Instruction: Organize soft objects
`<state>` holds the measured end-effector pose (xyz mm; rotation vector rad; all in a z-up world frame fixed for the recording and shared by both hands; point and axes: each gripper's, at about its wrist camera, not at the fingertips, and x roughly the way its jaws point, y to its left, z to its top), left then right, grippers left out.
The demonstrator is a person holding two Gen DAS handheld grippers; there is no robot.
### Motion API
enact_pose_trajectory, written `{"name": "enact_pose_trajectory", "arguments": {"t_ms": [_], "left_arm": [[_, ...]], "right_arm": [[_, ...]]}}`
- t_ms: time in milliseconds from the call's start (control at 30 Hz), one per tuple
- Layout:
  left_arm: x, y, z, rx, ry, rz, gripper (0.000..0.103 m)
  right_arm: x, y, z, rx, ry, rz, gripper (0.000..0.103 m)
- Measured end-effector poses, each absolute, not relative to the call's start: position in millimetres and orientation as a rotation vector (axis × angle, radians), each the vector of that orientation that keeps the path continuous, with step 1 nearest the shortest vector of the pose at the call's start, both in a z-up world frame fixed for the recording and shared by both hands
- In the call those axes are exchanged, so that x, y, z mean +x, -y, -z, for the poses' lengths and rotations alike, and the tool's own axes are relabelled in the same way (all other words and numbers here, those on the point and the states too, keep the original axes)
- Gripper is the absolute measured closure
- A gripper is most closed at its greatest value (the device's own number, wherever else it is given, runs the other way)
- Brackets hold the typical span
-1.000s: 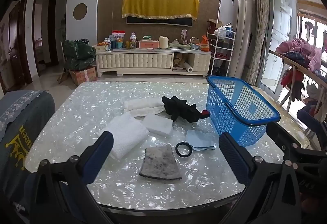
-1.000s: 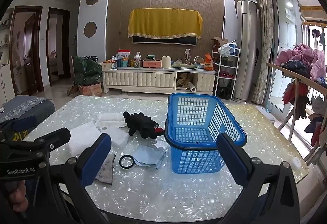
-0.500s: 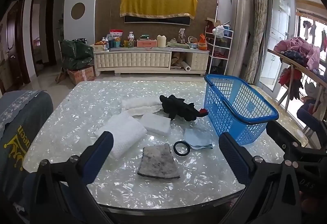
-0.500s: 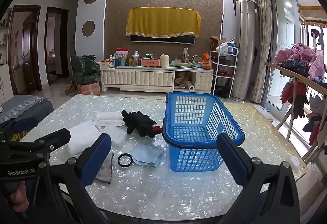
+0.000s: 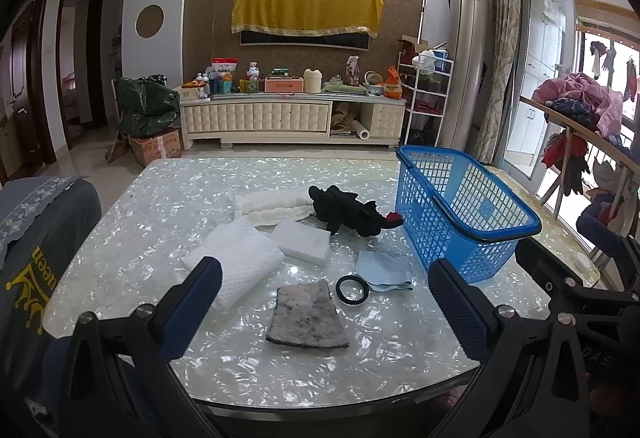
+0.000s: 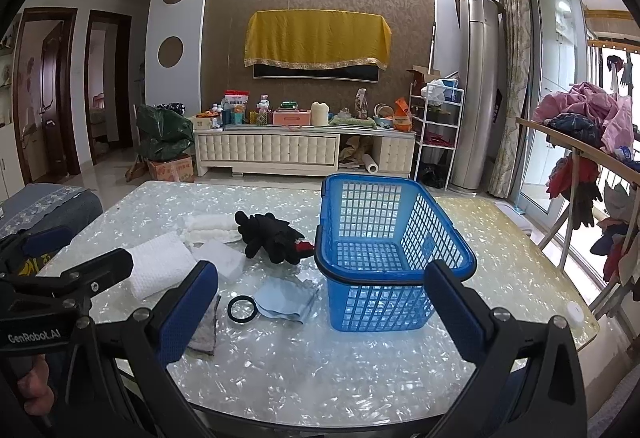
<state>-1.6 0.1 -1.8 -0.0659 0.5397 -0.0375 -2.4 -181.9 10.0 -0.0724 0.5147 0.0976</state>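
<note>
Blue-padded, your left gripper (image 5: pixel 320 302) and right gripper (image 6: pixel 320 306) both gape wide, holding nothing. The grey cloth (image 5: pixel 307 315) lies at frame centre, the black plush toy (image 5: pixel 347 214) above it; the blue basket (image 6: pixel 384 250) is empty, so by my reckoning nothing is sorted yet.

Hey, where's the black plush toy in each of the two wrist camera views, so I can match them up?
Left wrist view: the black plush toy lies just right of centre on the table, left of the blue basket.
Right wrist view: the toy sits left of centre, its red tip against the basket.
Shared landmark: the black ring in front of the toy, beside the light blue cloth.
</note>
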Motion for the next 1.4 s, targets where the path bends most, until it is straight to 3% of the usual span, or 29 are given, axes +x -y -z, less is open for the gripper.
{"name": "enact_pose_trajectory", "arguments": {"t_ms": [1400], "left_arm": [[0.4, 0.9, 3.7, -0.061, -0.551, 0.043, 0.0]], "right_arm": [[-3.7, 183.8, -10.4, -0.068, -0.53, -0.094, 0.0]]}}
